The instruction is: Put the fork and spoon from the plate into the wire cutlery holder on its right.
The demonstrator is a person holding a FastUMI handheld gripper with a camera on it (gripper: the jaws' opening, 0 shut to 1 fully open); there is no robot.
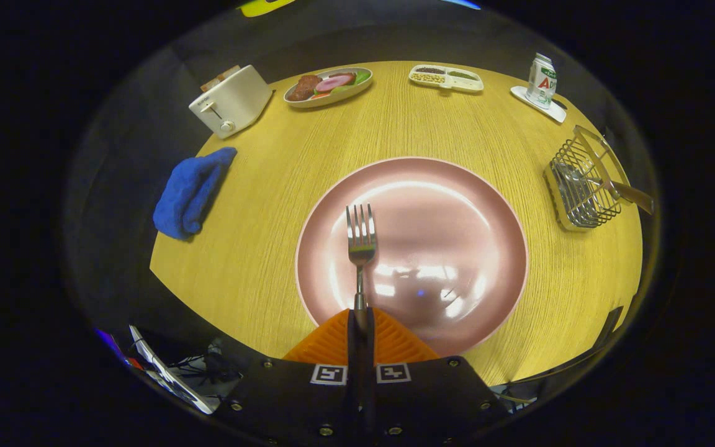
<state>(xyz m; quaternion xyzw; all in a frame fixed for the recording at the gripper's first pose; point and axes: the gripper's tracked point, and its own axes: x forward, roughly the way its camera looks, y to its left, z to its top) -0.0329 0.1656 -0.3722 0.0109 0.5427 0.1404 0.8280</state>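
Note:
My gripper (360, 318) is shut on the handle of a metal fork (360, 239), with both orange fingers (326, 341) pressing on it. The fork sticks out ahead of the fingers, tines pointing away, held above the pink plate (457, 205), which lies bare on the wooden table. To the plate's right stands the wire cutlery holder (581, 186). A spoon with a wooden-looking handle (624, 191) leans in it, handle sticking out to the right.
A blue cloth (191, 191) lies left of the plate at the table's edge. Beyond it stands a white toaster (230, 100). At the back are a plate of food (328, 85), a divided white tray (445, 77) and a can on a coaster (541, 81).

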